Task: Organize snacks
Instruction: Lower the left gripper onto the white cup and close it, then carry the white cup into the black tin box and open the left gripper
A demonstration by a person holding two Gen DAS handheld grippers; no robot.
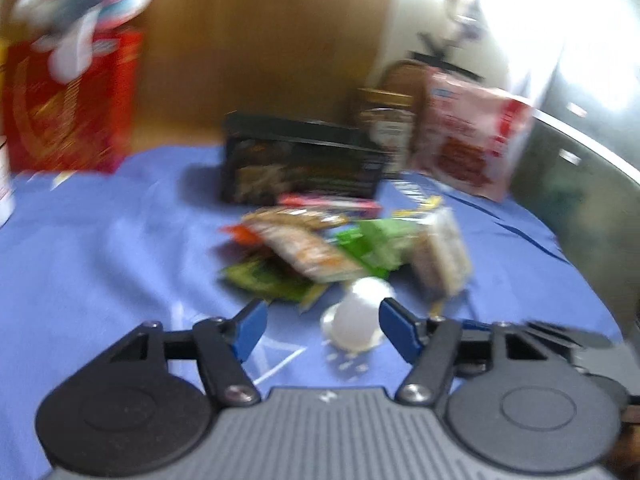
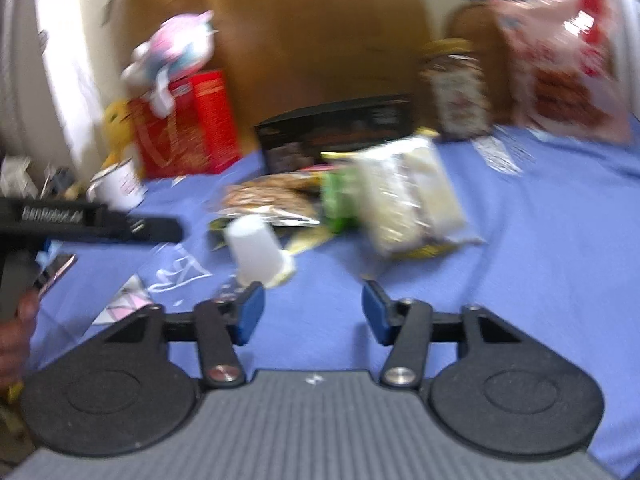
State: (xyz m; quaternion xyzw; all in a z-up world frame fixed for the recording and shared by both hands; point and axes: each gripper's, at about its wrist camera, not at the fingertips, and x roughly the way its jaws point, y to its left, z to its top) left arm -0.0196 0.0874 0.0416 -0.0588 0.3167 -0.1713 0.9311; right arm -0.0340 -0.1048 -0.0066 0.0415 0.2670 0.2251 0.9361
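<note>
Both grippers, left (image 1: 322, 326) and right (image 2: 313, 312), gape wide, empty. The snack pile (image 1: 320, 254) lies on the blue cloth (image 1: 100, 240); a white cup (image 1: 356, 322) lies tipped between the left jaws, contents unclear.

Both views ride low over the bench (image 1: 100, 248), each looking forward along its own open jaws toward the brown back wall. The left wrist view sits close to the snack pile (image 1: 320, 248), with a white cup (image 1: 354, 320) just ahead of the jaws. The right wrist view looks from farther right and a little farther back, and catches the left gripper (image 2: 92, 224) at its left edge. Both share the snack pile, the cup, the black box (image 1: 300, 160) and the red box (image 1: 68, 108). Both are blurred.
</note>
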